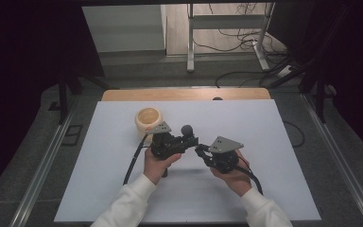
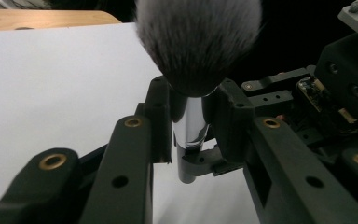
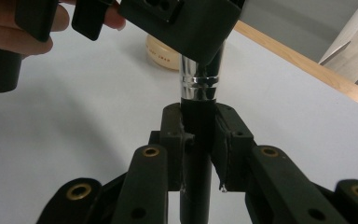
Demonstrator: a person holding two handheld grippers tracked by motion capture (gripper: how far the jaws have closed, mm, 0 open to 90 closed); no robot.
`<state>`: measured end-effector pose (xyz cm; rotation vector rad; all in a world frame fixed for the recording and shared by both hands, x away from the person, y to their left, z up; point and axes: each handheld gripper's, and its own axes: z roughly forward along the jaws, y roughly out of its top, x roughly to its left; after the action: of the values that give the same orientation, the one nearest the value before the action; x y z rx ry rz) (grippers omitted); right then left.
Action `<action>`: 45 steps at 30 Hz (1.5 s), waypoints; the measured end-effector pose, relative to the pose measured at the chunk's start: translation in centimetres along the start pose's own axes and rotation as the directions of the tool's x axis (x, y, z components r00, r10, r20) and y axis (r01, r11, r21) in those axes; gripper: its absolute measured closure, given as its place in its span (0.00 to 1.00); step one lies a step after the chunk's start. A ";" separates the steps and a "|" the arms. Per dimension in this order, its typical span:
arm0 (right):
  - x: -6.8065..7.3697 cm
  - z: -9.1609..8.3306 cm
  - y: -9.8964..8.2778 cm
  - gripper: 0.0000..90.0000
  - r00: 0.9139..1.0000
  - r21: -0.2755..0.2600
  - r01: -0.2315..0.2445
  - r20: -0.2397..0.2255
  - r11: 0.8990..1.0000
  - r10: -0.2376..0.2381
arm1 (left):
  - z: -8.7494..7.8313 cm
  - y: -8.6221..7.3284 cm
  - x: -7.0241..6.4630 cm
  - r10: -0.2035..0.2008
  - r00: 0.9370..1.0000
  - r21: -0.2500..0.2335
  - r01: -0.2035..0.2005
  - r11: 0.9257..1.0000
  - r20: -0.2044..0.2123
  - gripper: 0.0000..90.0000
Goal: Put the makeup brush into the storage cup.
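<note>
Left gripper view: brush [image 2: 193,112] ferrule clamped btwn jaws

The brush [image 1: 187,131] hangs above the middle of the table [image 1: 113,189], between the two tools: the left tool [image 1: 189,141] to its left, the right tool [image 1: 201,150] to its right. The bowl [image 1: 149,121] stands on the table behind and left of them.

no text can be read.
</note>
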<state>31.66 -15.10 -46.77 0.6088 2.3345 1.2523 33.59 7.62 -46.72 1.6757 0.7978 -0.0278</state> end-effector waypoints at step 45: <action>-2.7 -4.4 -4.0 0.21 0.981 0.065 -0.189 -0.022 0.980 0.191 | -3.6 1.1 0.7 0.017 0.997 -0.048 -0.020 0.999 -0.072 0.79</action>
<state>30.68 -21.50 -47.51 0.8582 2.3927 1.2799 33.29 11.01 -45.07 1.6452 0.8302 0.0641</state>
